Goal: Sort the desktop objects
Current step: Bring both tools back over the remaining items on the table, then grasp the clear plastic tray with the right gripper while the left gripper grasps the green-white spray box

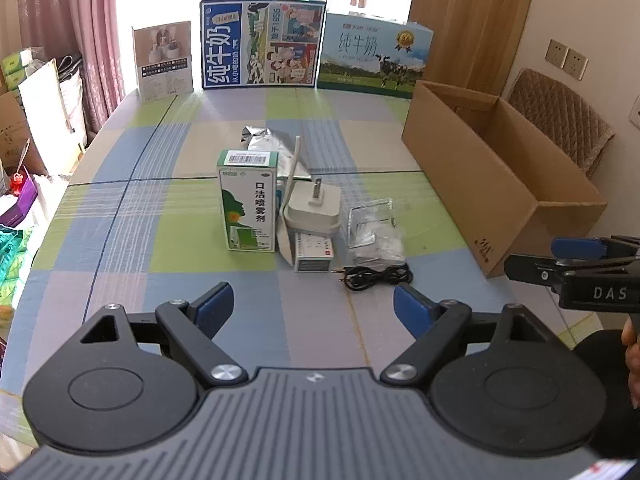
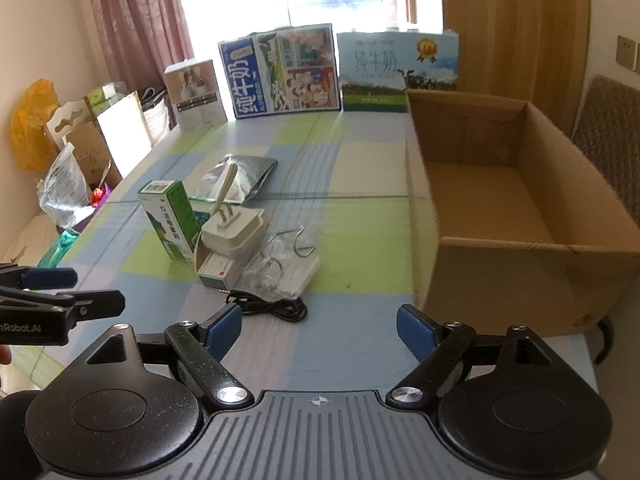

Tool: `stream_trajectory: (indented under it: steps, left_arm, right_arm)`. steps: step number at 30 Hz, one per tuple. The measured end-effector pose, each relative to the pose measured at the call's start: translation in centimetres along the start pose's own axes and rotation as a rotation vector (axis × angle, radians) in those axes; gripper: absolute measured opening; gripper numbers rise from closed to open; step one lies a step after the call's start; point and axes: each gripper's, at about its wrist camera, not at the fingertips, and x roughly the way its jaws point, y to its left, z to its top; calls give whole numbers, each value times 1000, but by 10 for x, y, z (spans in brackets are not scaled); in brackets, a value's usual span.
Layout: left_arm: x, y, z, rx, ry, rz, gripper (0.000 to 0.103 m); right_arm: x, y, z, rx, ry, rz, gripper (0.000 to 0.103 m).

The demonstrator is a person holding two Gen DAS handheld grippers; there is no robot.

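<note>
A pile lies mid-table: a green-white spray box standing upright, a white plug adapter on a small white box, a clear bag of metal hooks, a coiled black cable, and a silver pouch behind. My left gripper is open and empty, short of the pile. My right gripper is open and empty near the cable.
An open, empty cardboard box stands at the table's right. Milk cartons and a small carton line the far edge. A chair is behind the box. Bags and boxes crowd the left floor.
</note>
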Motion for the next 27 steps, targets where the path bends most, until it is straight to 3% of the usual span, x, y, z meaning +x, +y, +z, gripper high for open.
stream_trajectory:
  steps: [17,27]
  left_arm:
    - [59,33,7,41,66,42,84]
    - [97,47,37,54,7,62,83]
  right_arm:
    - [62,9,5,-47,69,49,83]
    - [94,13,16,-115,55,60,83]
